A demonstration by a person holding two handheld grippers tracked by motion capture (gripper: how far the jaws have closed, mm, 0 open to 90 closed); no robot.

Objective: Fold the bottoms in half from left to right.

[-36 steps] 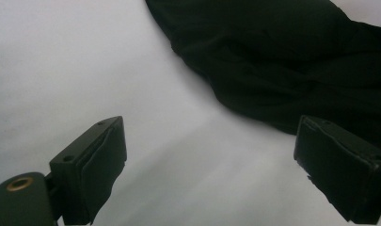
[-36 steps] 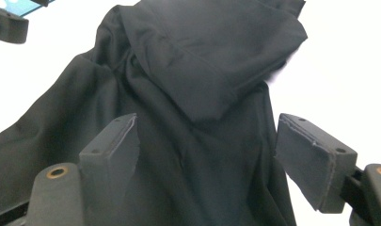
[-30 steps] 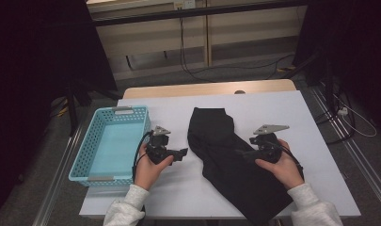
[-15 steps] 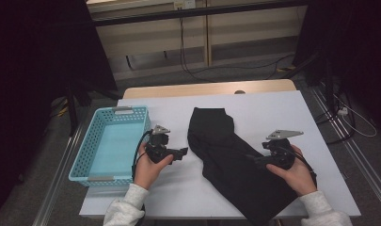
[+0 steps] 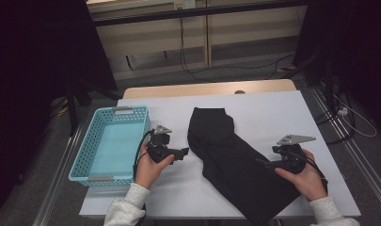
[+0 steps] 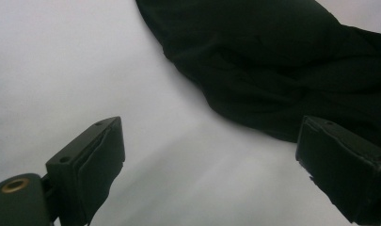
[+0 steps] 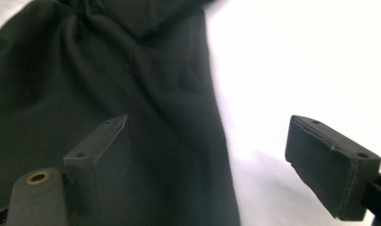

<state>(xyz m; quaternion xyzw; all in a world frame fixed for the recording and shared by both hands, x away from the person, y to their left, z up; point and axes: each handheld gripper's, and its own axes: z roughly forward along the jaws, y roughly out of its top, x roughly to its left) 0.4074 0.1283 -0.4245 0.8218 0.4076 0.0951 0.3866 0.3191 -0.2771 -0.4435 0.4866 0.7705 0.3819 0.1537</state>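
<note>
A white counter [image 5: 273, 108] in a dim room carries a black garment [image 5: 226, 155] lying diagonally across its middle, with a light-blue basket [image 5: 84, 155] at its left edge. The left claw [image 6: 207, 155] is released just beside the cloth's left edge, over bare counter. The right claw [image 7: 207, 155] has just been opening and is released too, straddling the garment's right edge without pinching it.

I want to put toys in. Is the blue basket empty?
Empty. The basket shows only its bare blue floor in the high view.
</note>
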